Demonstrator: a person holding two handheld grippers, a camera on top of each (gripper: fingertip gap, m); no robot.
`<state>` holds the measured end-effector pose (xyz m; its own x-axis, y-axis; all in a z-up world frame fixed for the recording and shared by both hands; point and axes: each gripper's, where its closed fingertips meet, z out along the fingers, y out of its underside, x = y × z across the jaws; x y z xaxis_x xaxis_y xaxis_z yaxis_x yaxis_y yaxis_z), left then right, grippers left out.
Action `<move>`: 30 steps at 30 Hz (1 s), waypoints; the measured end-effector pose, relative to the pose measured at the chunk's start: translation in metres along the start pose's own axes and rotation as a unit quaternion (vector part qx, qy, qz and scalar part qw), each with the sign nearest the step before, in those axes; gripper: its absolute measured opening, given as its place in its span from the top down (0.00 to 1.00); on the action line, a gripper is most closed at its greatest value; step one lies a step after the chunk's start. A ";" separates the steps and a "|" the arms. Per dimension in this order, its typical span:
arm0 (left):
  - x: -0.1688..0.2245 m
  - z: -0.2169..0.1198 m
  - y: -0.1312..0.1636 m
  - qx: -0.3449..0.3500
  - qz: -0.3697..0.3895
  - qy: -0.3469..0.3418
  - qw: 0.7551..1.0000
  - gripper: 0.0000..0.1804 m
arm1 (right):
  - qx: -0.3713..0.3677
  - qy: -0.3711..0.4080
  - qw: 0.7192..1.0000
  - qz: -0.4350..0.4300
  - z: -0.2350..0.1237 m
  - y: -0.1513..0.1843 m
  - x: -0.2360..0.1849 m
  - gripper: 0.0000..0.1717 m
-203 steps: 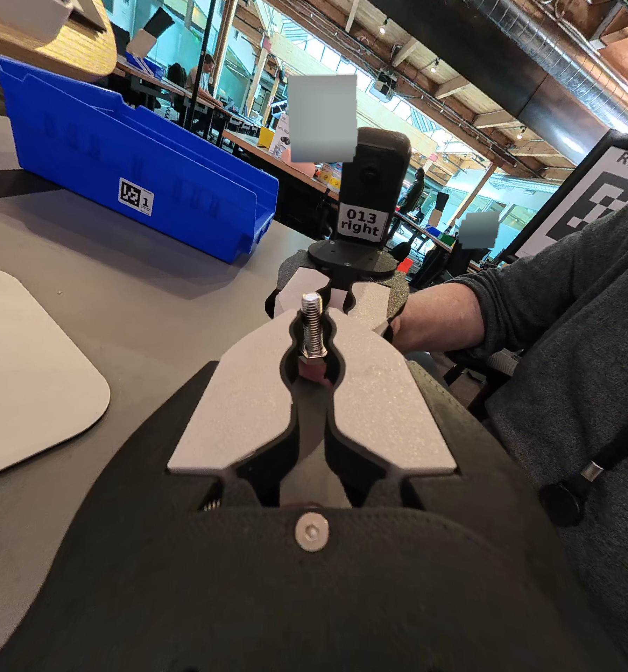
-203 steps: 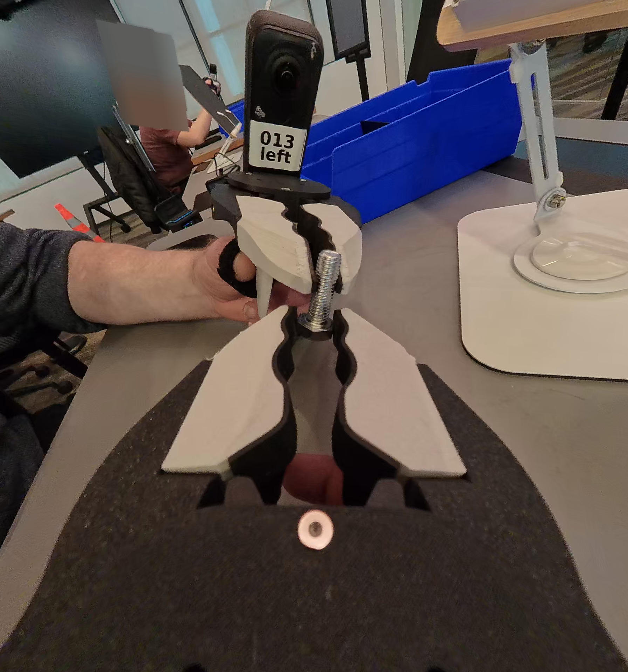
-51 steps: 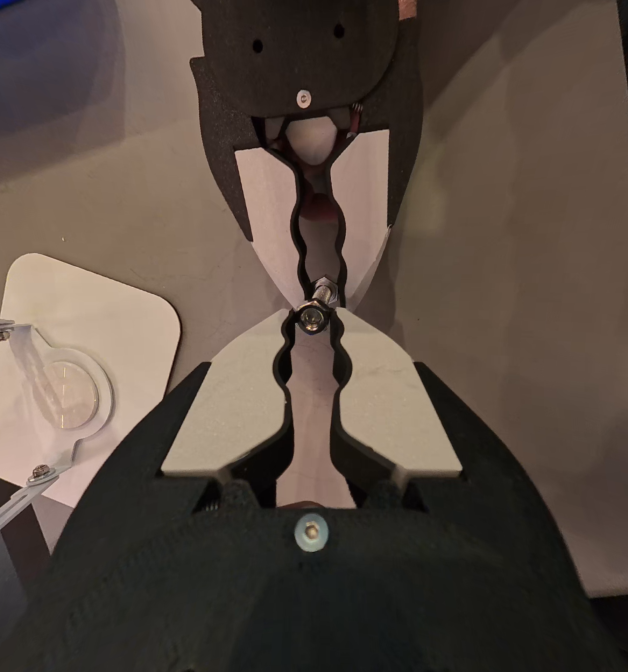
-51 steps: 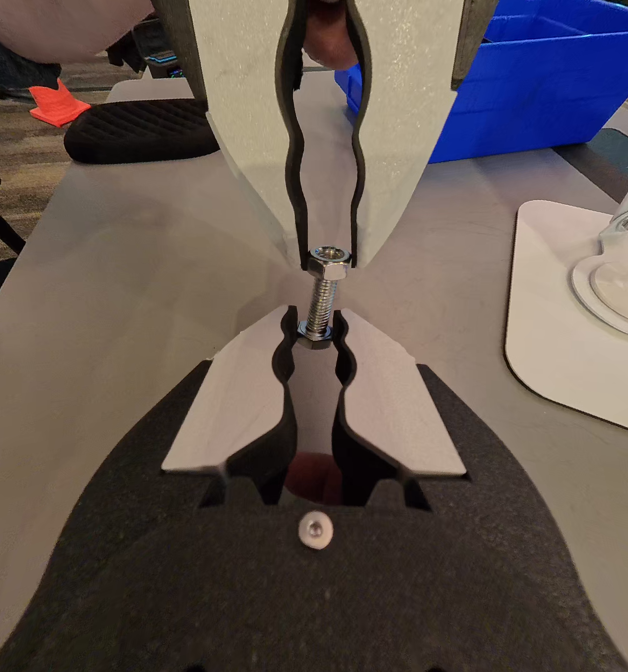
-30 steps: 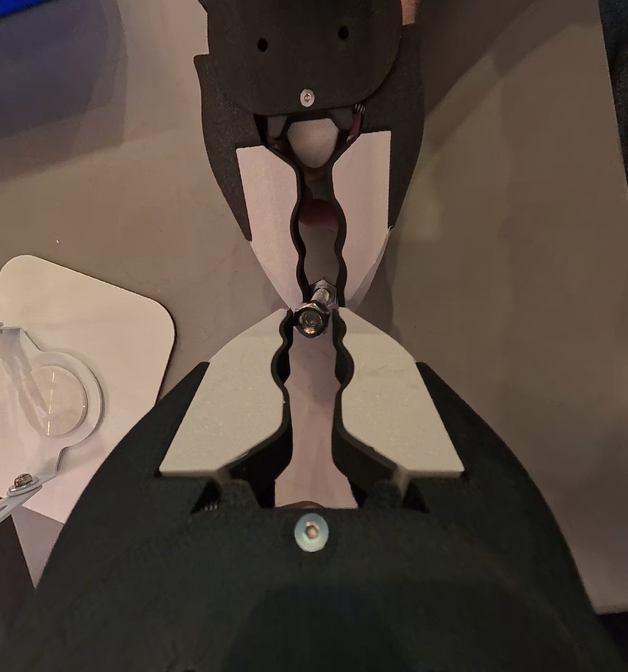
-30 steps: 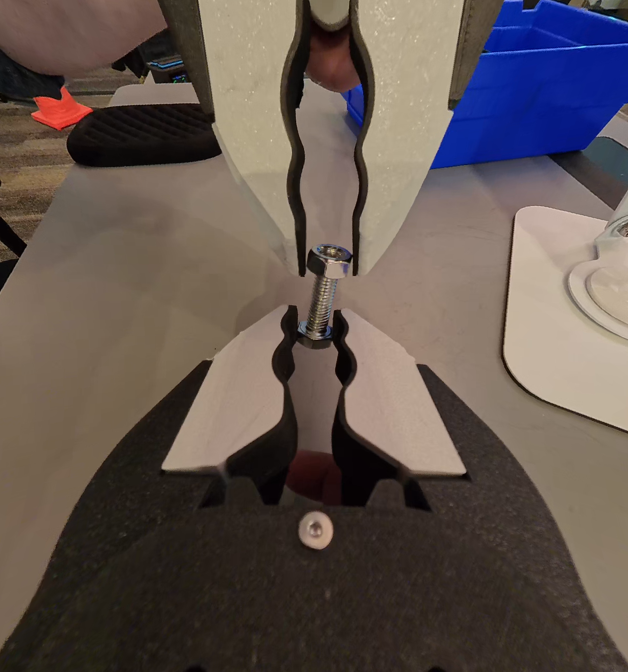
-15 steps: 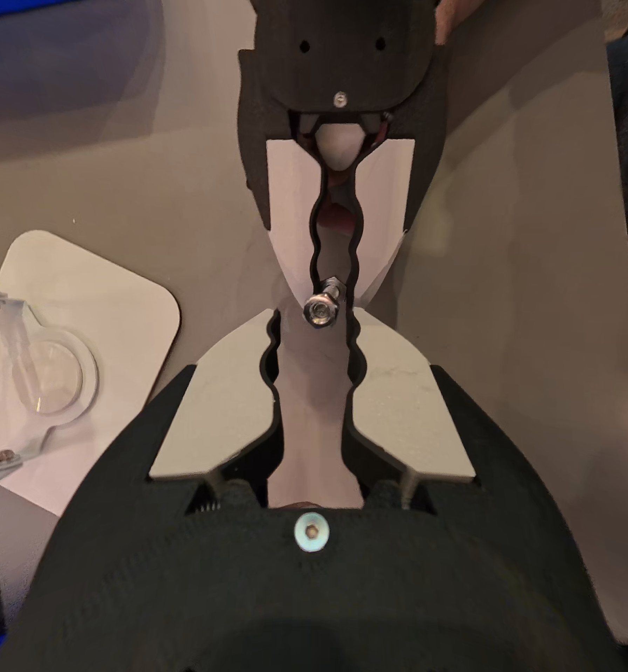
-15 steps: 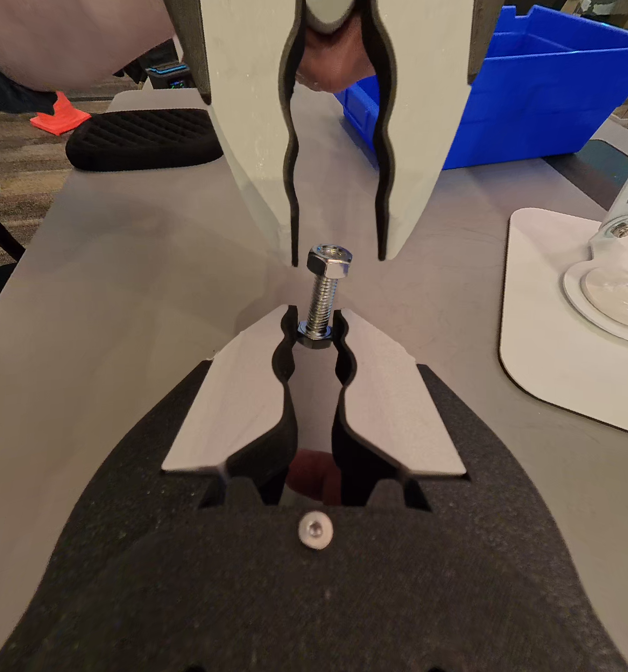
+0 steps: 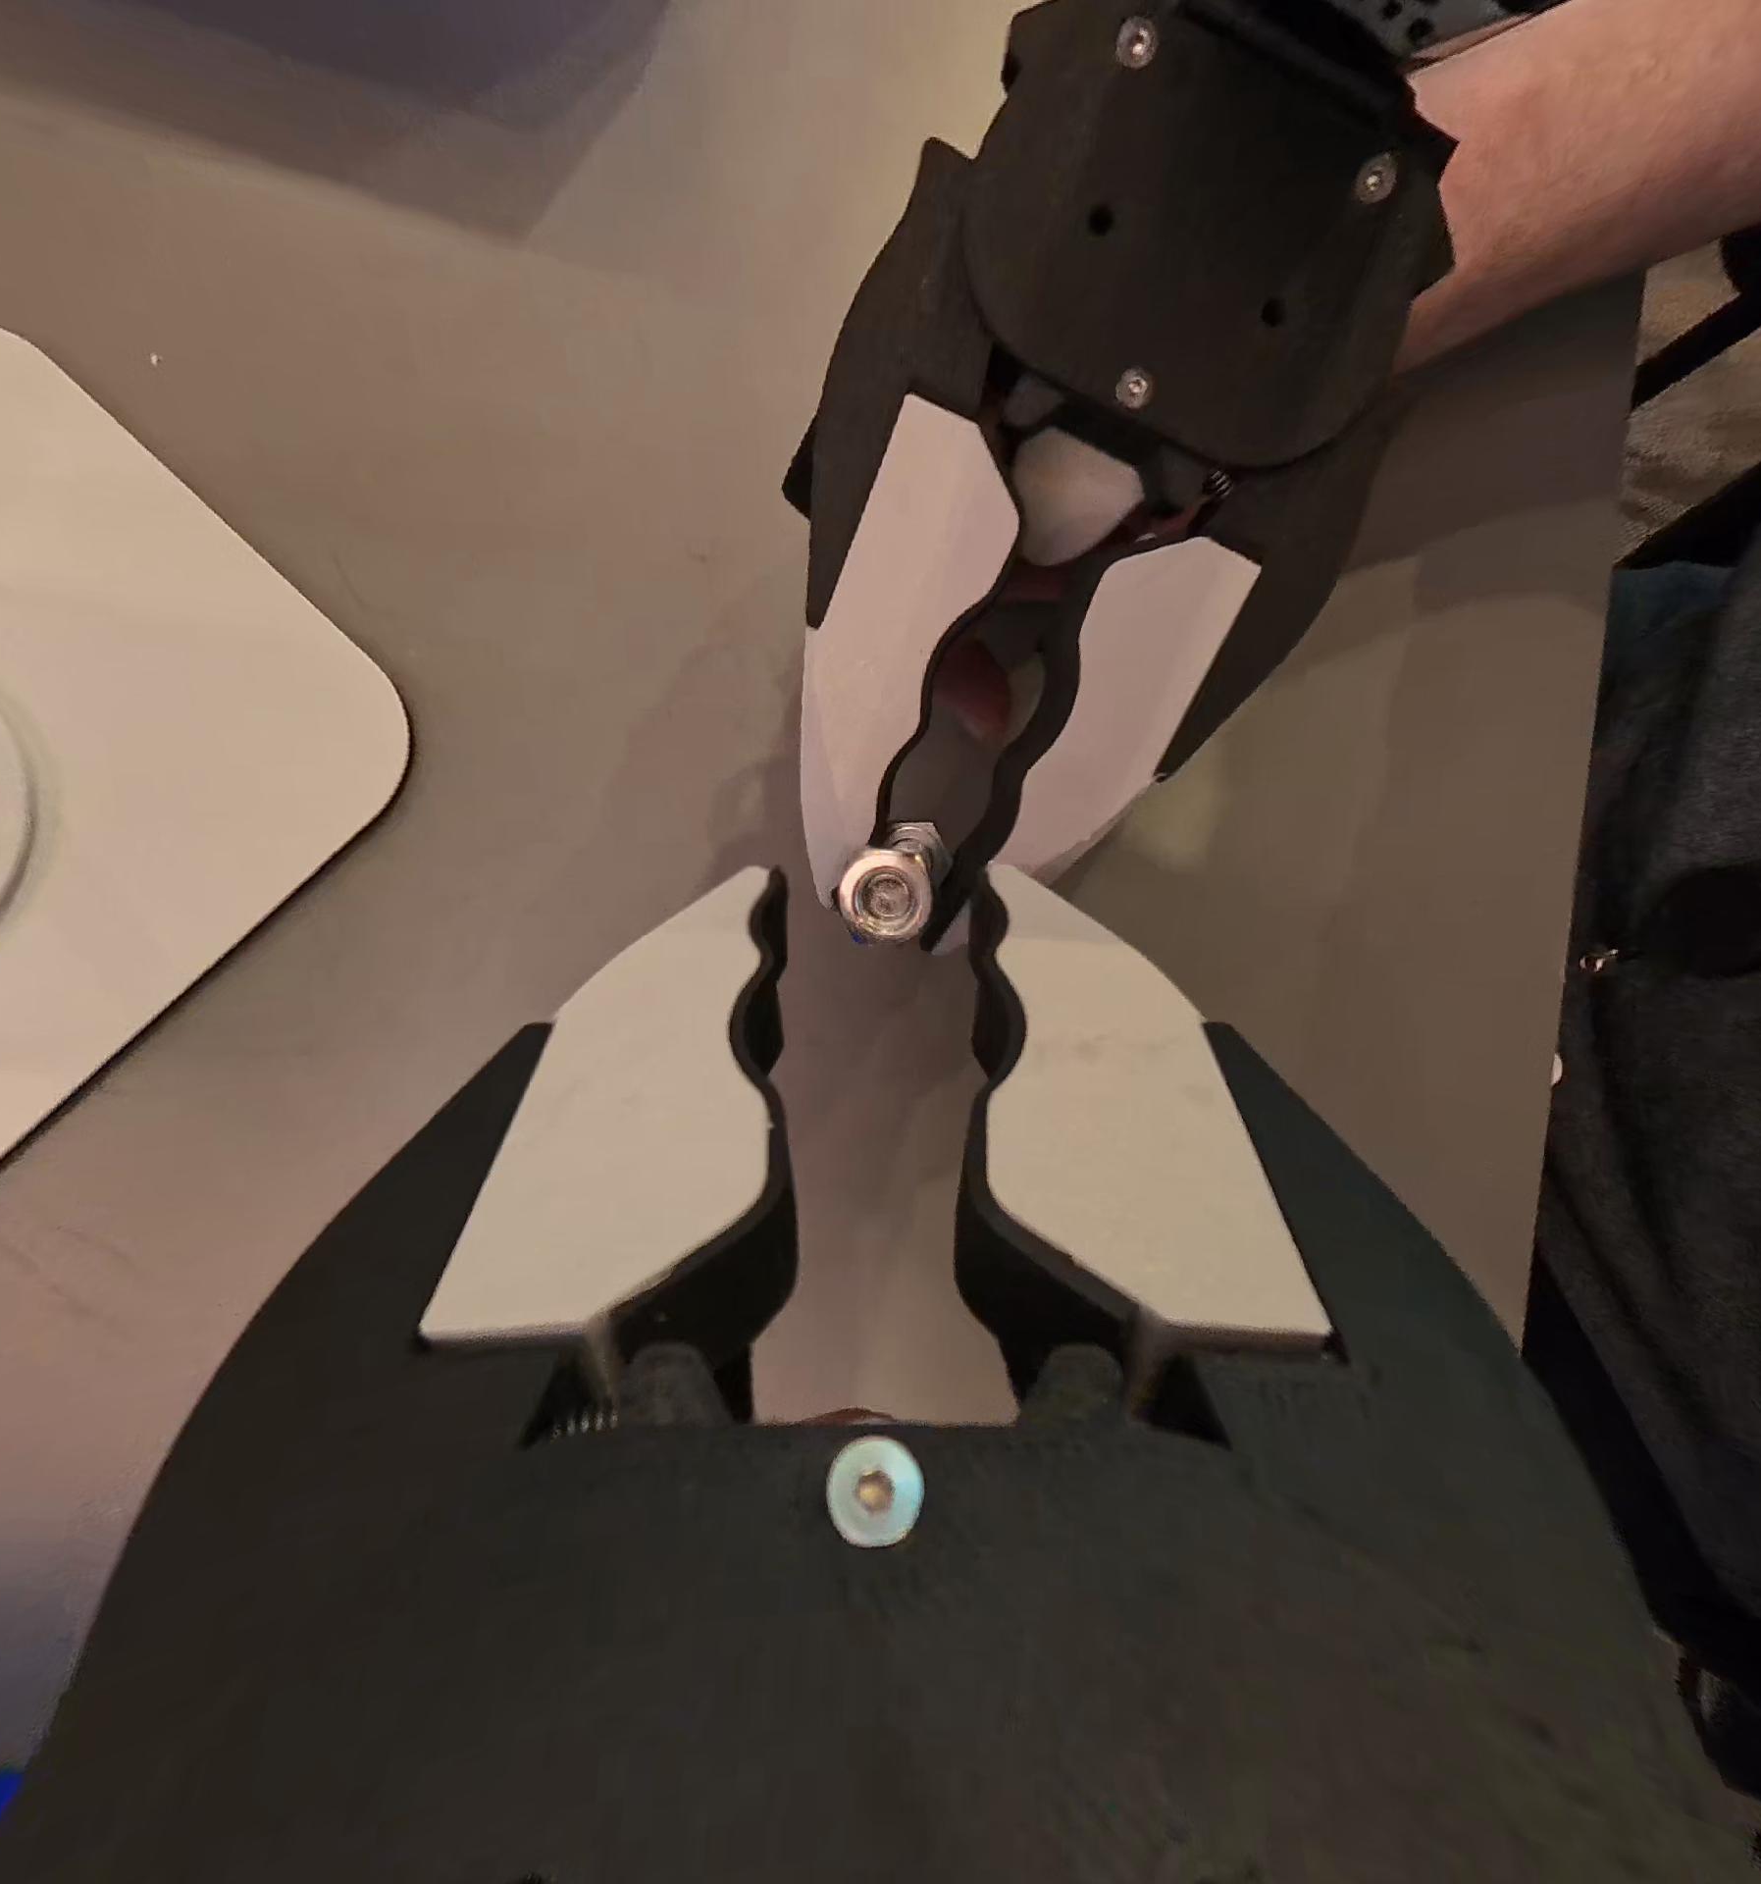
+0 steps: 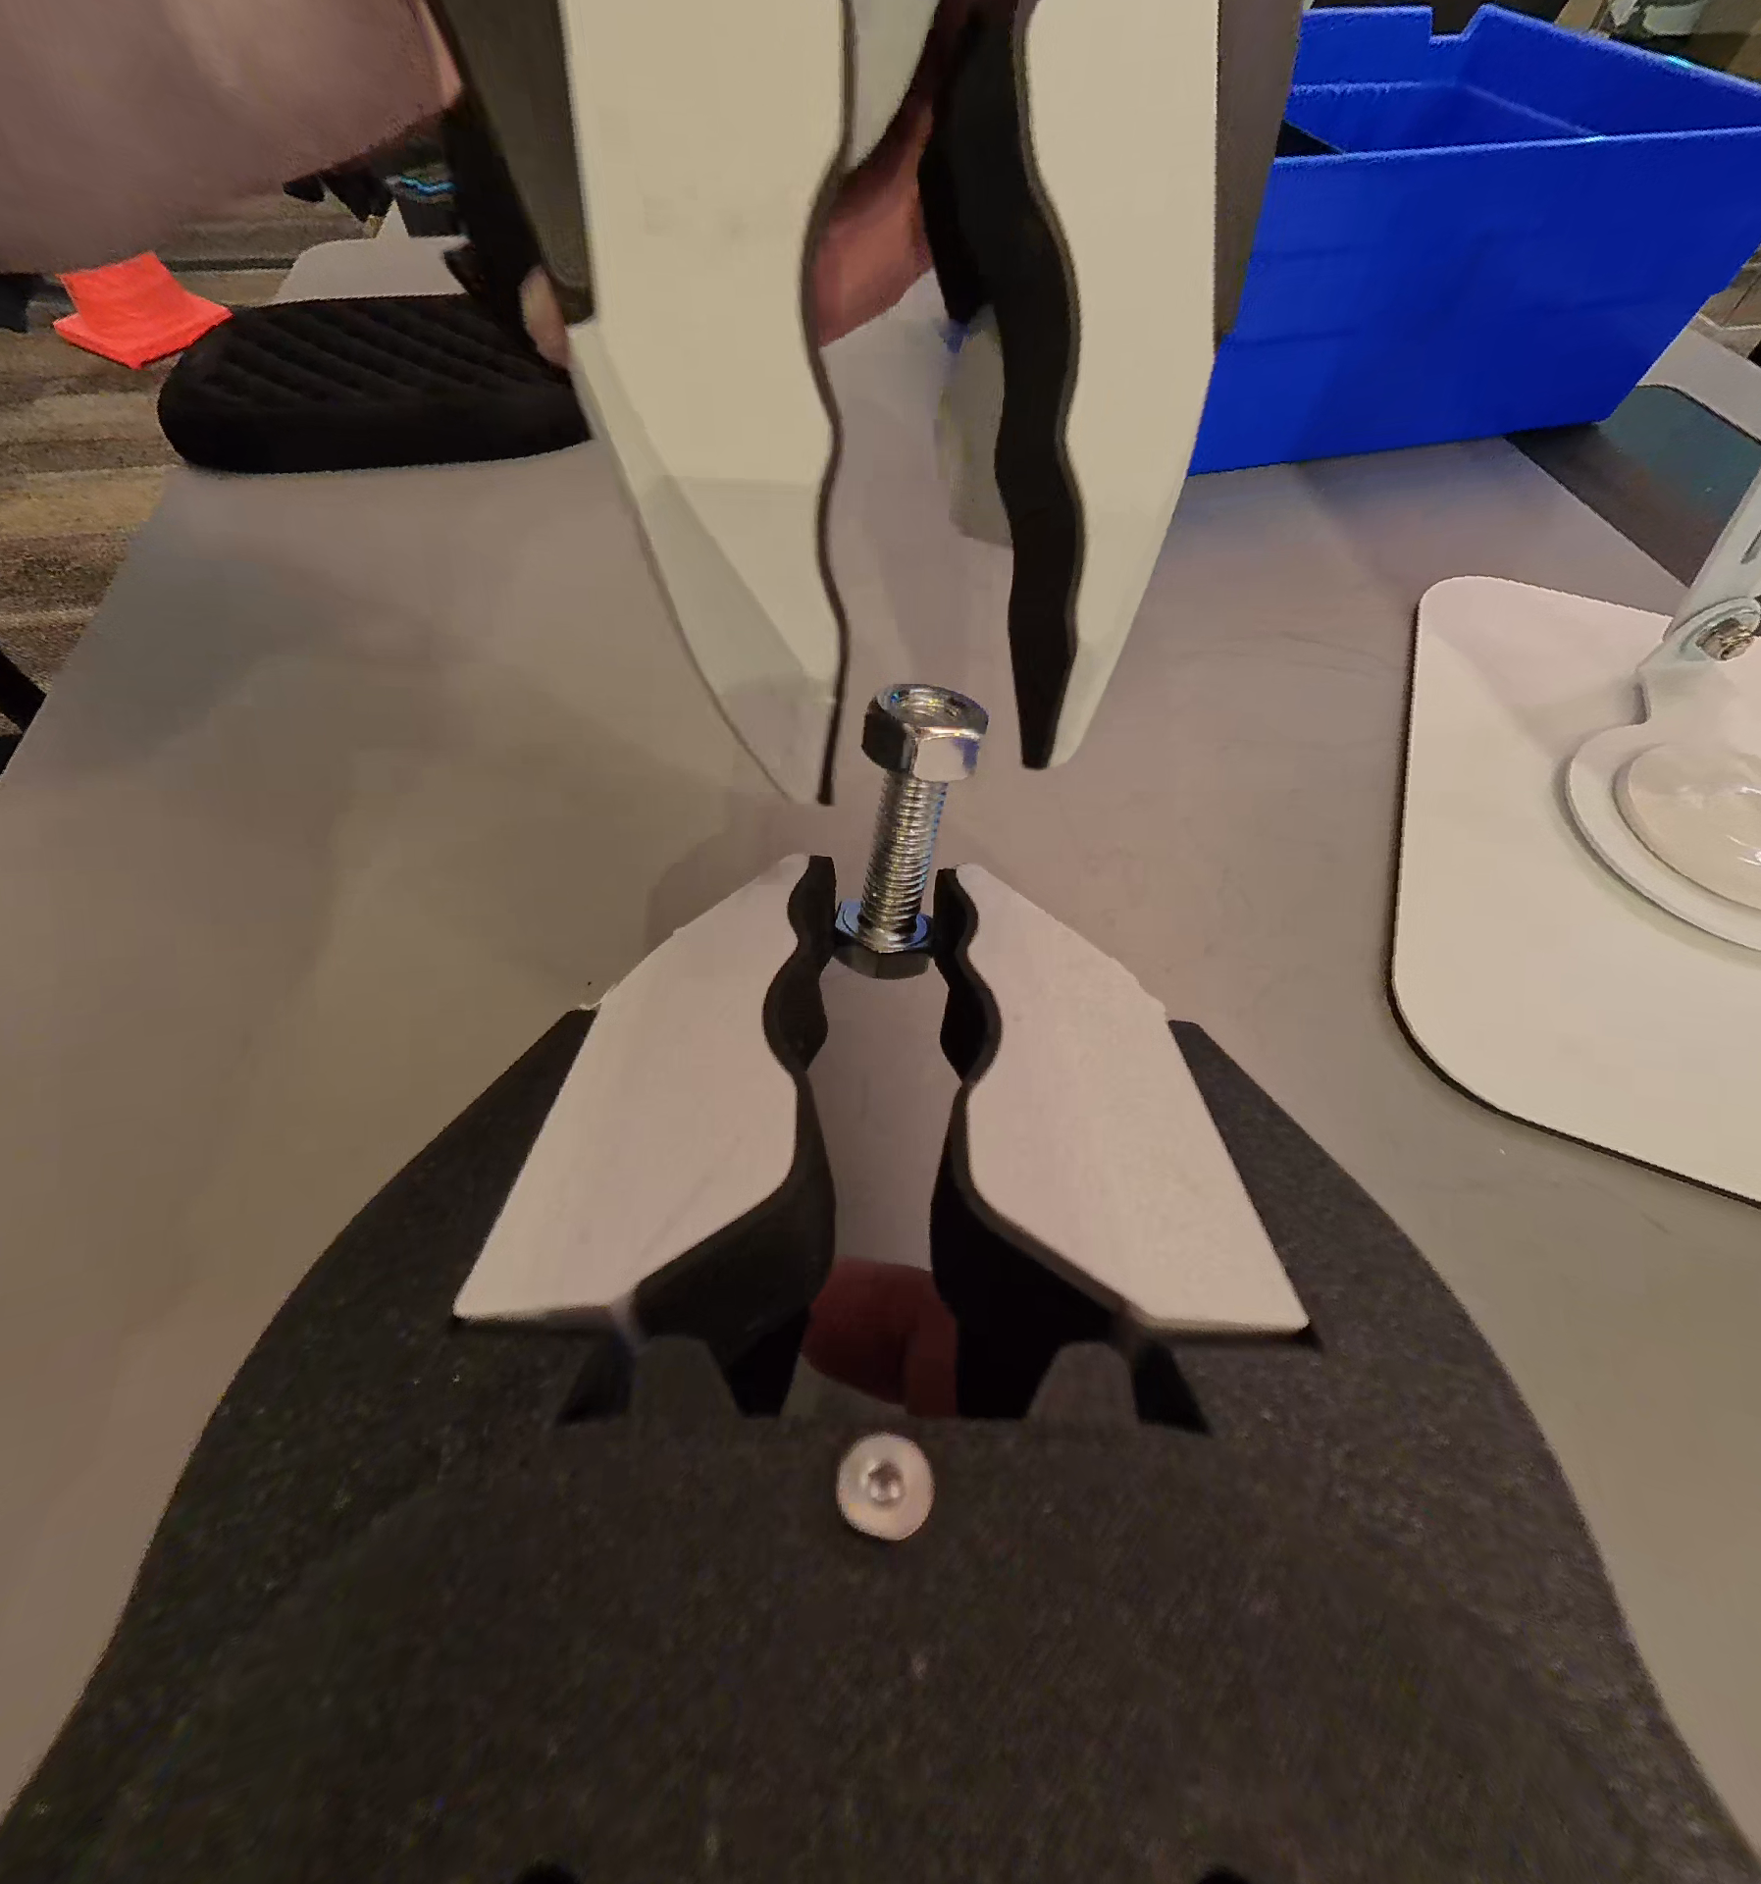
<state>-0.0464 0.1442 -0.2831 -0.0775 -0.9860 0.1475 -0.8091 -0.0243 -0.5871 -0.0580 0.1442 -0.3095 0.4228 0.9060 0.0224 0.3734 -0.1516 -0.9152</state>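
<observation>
A silver threaded steel bolt (image 10: 896, 856) is held upright by its hexagonal head between the pads of the right tongs (image 10: 884, 923), above the grey worktop (image 10: 346, 816). A silver hexagonal nut (image 10: 925, 736) is seated on its upper end, flanked without contact by the parted left tongs (image 9: 876, 897).

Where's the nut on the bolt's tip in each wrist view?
Left wrist view: the nut is just above centre, seen end-on, off the open left gripper's tips.
Right wrist view: the nut is centre, upper half, atop the bolt that the right gripper clamps by the head.
Shared landmark: the white plate.
</observation>
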 end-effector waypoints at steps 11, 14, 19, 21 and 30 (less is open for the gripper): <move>0.004 0.004 0.003 -0.020 0.054 0.032 0.998 0.89 | 0.000 -0.007 1.000 -0.002 0.000 0.000 -0.002 0.89; 0.004 0.003 0.004 -0.032 0.092 0.040 0.994 0.89 | 0.000 -0.010 1.000 -0.002 0.000 0.000 -0.003 0.89; 0.006 0.003 0.004 -0.045 0.170 0.051 0.983 0.89 | 0.003 -0.019 1.000 -0.005 -0.001 0.000 -0.005 0.89; 0.008 0.002 0.005 -0.051 0.199 0.059 0.977 0.89 | 0.005 -0.026 1.000 -0.006 -0.002 -0.001 -0.007 0.89; 0.008 0.002 0.001 -0.046 0.217 0.075 0.972 0.89 | 0.014 -0.031 0.999 -0.002 -0.004 -0.003 -0.007 0.89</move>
<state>-0.0471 0.1357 -0.2838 -0.5018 -0.8647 0.0197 -0.7294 0.4108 -0.5470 -0.0591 0.1364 -0.3057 0.3687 0.9296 0.0026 0.3522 -0.1371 -0.9258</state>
